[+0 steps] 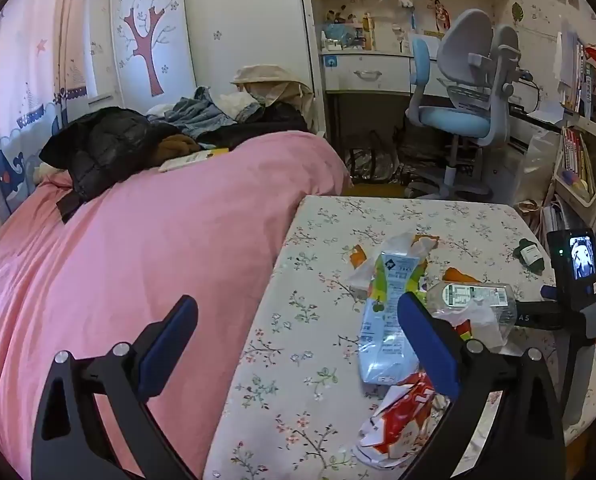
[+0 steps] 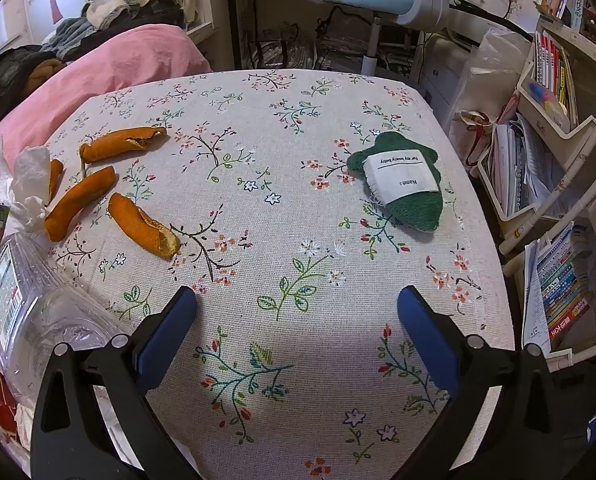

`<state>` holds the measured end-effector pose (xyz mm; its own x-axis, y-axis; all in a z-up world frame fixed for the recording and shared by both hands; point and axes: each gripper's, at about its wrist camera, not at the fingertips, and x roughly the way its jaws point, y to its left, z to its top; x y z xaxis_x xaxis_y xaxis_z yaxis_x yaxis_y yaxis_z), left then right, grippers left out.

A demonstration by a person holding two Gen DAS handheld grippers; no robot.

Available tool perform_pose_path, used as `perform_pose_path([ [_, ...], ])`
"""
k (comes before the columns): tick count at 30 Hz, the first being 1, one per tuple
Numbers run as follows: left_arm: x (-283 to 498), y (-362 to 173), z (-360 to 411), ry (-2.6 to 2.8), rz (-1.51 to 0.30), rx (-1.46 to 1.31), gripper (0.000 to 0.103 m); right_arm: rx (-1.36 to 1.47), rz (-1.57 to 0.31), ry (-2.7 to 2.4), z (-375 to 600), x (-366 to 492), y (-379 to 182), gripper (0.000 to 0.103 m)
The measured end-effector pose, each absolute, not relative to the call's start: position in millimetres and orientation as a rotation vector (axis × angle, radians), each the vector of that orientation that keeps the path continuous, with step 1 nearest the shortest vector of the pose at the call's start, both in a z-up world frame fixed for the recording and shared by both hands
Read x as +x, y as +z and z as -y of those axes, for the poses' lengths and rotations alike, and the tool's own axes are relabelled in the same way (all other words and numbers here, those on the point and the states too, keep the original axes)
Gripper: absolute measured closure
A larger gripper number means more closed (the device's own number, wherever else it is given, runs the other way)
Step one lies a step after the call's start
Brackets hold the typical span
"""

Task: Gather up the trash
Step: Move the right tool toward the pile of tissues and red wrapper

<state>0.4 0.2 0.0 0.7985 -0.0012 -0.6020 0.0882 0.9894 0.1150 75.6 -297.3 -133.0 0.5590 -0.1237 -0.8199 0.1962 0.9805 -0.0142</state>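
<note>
A pink quilted bed cover (image 1: 138, 240) lies just left of the landmark, a square table under a cream cloth printed with flower sprigs (image 2: 298, 184). Beyond the table's far edge stands a grey and pale-blue swivel chair (image 1: 462, 92). On the table's left part the trash is gathered: a clear crushed plastic bottle with a white label (image 2: 30, 304) lies near the front left, touching a flattened pale-blue and green drink carton (image 1: 386, 320), with a crumpled red and white wrapper (image 1: 398, 420) at the table's front edge. Behind the bottle sit a crumpled white tissue (image 2: 26, 184) and four curled orange peel strips (image 2: 142, 226). Well apart, on the table's right part, lies a dark green knitted piece with a white label (image 2: 402, 184).

The left gripper (image 1: 298, 328), over the table's left edge, has its blue-padded jaws spread wide, nothing between them. The right gripper (image 2: 297, 318), above the table's front middle, is likewise wide and empty.
</note>
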Motion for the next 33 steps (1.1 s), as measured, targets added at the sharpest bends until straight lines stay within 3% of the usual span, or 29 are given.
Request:
perform_pose_path([
  [9, 10, -6, 6, -0.088, -0.687, 0.079, 0.008, 0.082, -0.960, -0.189, 297, 76, -133, 0.006],
  [15, 6, -6, 1, -0.073, -0.621, 0.019, 0.008, 0.082, -0.960, -0.189, 297, 76, -133, 0.006],
  [20, 8, -7, 13, -0.042, -0.621, 0.181, 0.007, 0.085, -0.961, -0.188, 298, 76, -133, 0.006],
  [24, 11, -10, 6, -0.047, -0.670, 0.132, 0.008, 0.058, -1.012, -0.189, 301, 75, -122, 0.006],
  [33, -7, 0, 7, -0.091, -0.646, 0.139, 0.008, 0.042, -0.539, -0.164, 273, -31, 5, 0.006],
])
